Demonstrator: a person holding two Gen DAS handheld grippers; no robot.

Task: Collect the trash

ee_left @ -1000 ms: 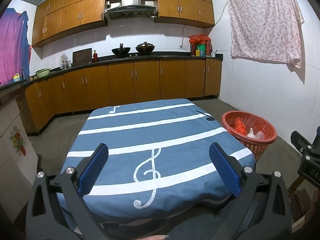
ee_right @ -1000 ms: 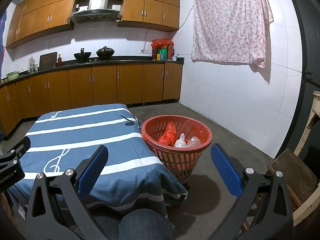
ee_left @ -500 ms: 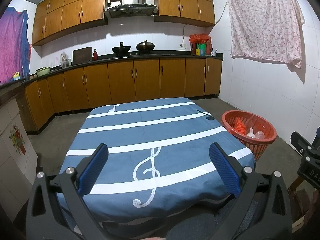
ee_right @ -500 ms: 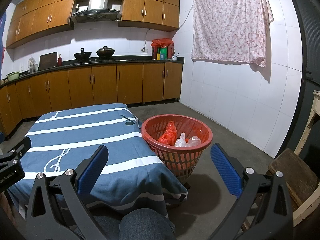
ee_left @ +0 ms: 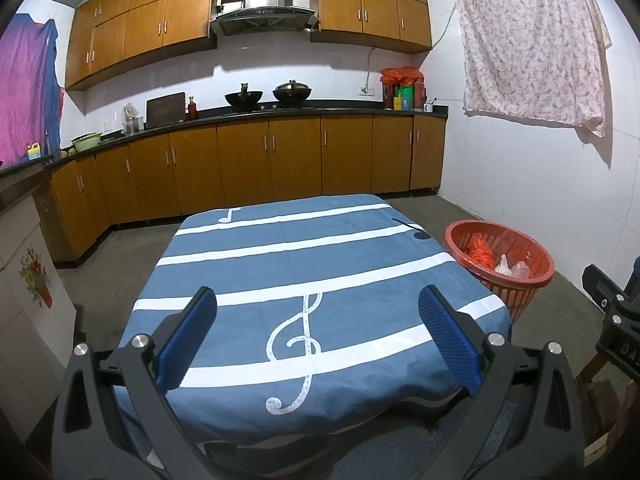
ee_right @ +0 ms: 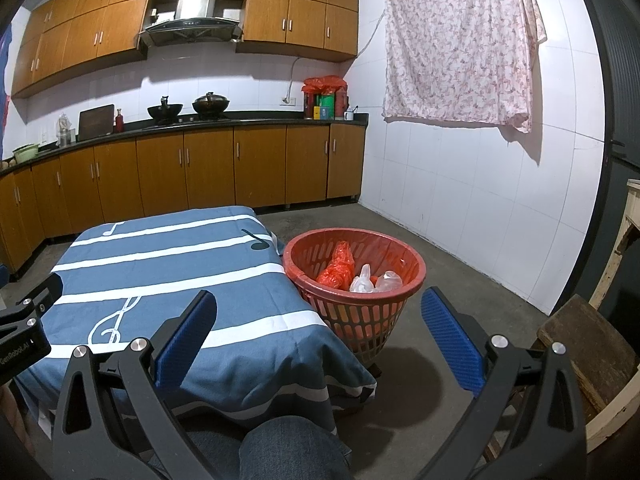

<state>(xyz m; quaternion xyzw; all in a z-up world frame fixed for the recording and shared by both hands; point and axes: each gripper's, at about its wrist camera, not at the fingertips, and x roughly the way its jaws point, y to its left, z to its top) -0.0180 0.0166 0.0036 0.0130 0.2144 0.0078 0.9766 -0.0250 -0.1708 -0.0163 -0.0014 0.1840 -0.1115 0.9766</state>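
Left gripper (ee_left: 318,322): your fingers are spread wide with nothing between them, held above the near edge of the surface (ee_left: 248,248).
Right gripper (ee_right: 319,322): fingers spread too, empty, aimed past the surface's corner toward the basket.
Trash: a red bag (ee_right: 338,266) and two pale crumpled plastic bags (ee_right: 376,280) lie inside the red basket (ee_right: 400,308) on the floor, just beside the surface's right edge.
Surface: covered by a blue cloth with white stripes and a treble clef — you have no loose trash showing on it in either view.
Stage: looks to me like collecting is finished, or nearly so, unless something lies out of view.
Risk one: the cloth hangs loose off the near corner; a low sweep of your right fingers could snag it and drag it.
Risk two: the basket is light and stands close to the surface — a nudge from your gripper could tip it and spill the bags.
Risk three: your knee (ee_right: 292,448) sits right under the right gripper, so lowering it may bump.
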